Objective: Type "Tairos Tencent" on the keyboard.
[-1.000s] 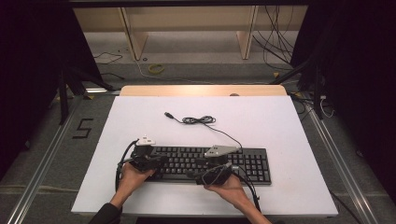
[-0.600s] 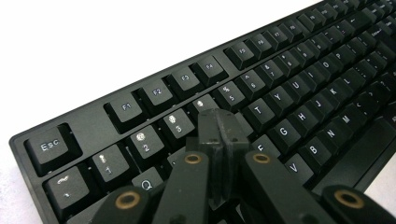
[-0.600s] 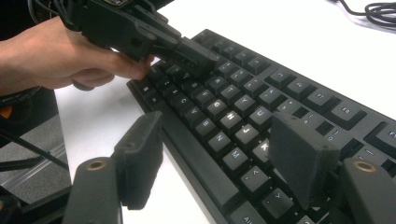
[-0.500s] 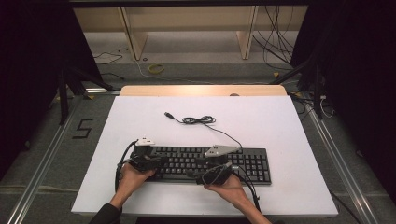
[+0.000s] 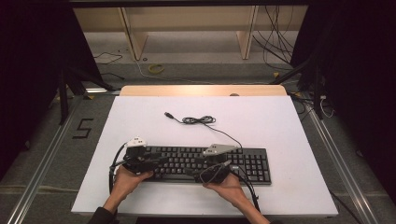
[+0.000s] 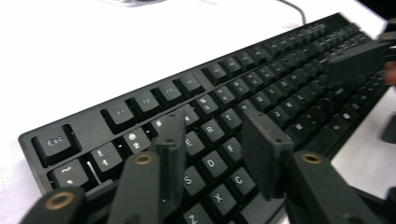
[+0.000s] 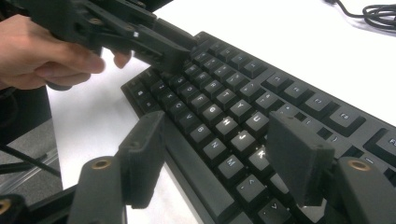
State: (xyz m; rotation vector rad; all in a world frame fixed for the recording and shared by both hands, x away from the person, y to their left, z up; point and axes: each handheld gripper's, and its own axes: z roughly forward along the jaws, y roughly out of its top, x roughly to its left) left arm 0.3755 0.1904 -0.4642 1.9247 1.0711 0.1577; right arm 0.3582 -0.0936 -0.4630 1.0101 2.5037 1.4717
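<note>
Sitting on the white desk (image 5: 140,116), the black keyboard (image 5: 243,163) lies along the near edge. Left gripper (image 5: 156,161) hovers over its left keys, jaws just been opening, nothing between them. Right gripper (image 5: 198,171) hangs wide over the front edge, gripping nothing. Loose coiled cable (image 5: 198,120) lies behind, well clear.

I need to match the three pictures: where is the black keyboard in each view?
High view: keyboard lies across the near half of the white table.
Left gripper view: it runs from lower left to upper right, Esc key at left.
Right gripper view: it runs diagonally from upper left to lower right.
Shared landmark: its coiled cable.
</note>
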